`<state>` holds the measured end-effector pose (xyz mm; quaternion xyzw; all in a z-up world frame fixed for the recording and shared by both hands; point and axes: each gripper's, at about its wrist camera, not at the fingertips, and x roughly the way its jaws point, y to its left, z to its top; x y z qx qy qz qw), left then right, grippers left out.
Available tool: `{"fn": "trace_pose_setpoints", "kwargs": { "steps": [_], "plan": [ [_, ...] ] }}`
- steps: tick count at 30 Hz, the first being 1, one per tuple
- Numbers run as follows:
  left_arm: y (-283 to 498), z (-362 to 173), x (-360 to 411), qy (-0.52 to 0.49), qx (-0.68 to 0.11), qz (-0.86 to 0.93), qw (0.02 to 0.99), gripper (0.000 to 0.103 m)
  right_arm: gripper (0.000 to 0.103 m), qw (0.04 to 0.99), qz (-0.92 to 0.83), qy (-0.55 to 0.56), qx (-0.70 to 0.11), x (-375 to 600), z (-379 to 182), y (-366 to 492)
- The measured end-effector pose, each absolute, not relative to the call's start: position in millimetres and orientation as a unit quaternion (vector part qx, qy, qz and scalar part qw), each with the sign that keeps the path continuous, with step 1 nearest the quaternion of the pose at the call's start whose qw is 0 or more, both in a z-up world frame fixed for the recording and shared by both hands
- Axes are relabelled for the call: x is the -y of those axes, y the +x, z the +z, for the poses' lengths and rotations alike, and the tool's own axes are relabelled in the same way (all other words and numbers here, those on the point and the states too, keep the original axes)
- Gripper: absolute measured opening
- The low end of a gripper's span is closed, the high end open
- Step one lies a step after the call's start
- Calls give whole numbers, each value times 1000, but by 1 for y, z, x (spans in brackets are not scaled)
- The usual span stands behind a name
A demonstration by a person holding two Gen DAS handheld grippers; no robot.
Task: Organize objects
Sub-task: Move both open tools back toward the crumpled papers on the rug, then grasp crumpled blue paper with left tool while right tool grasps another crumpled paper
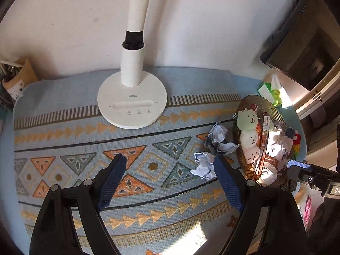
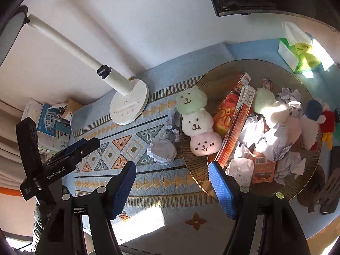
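Most of the clutter already sits in the round brown ribbed tray (image 2: 214, 73) — a plush stack of three bear faces in green, white and pink (image 2: 196, 123), orange snack boxes (image 2: 235, 123) and several paper wads. Two crumpled balls of pale blue-white paper (image 2: 162, 150) are left on the patterned blue woven mat (image 2: 136, 136), just beside the tray's left rim, so the step in hand looks like gathering these last scraps.

The left gripper (image 1: 167, 165) hovers low over the mat with its blue-padded fingers wide apart and empty, its right finger just at the nearer paper ball (image 1: 203, 166). The right gripper (image 2: 172, 171) is likewise spread and holds nothing, poised between that paper and the tray rim.

Next, one gripper needs to centre over the nearer ball, descend and close gently — the paper is light and will crush easily. The white round-based desk lamp (image 1: 131, 104) stands well clear.
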<state>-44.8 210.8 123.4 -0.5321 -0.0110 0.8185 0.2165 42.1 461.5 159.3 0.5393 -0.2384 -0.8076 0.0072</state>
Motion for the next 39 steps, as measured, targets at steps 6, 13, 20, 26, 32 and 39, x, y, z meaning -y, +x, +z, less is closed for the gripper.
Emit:
{"fn": "trace_pose_setpoints", "kwargs": {
  "steps": [6, 13, 20, 26, 32, 39],
  "plan": [
    [-36, 87, -224, -550, -17, 785, 284, 84, 69, 32, -770, 558, 308, -443, 126, 32],
    [-31, 51, -267, -554, -32, 763, 333, 84, 69, 10, -741, 560, 370, -457, 120, 11],
    [-34, 26, -307, -548, -83, 740, 381, 84, 69, -51, -717, 567, 403, -456, 105, 3],
    [-40, 18, -309, -534, -76, 738, 405, 80, 70, -98, -697, 558, 439, -450, 85, -1],
    [-49, 23, -280, -529, -67, 731, 425, 60, 71, -156, -697, 531, 456, -440, 77, -8],
    [-65, 26, -214, -549, -53, 731, 402, 60, 71, -282, -689, 497, 447, -420, 47, -26]
  ]
}}
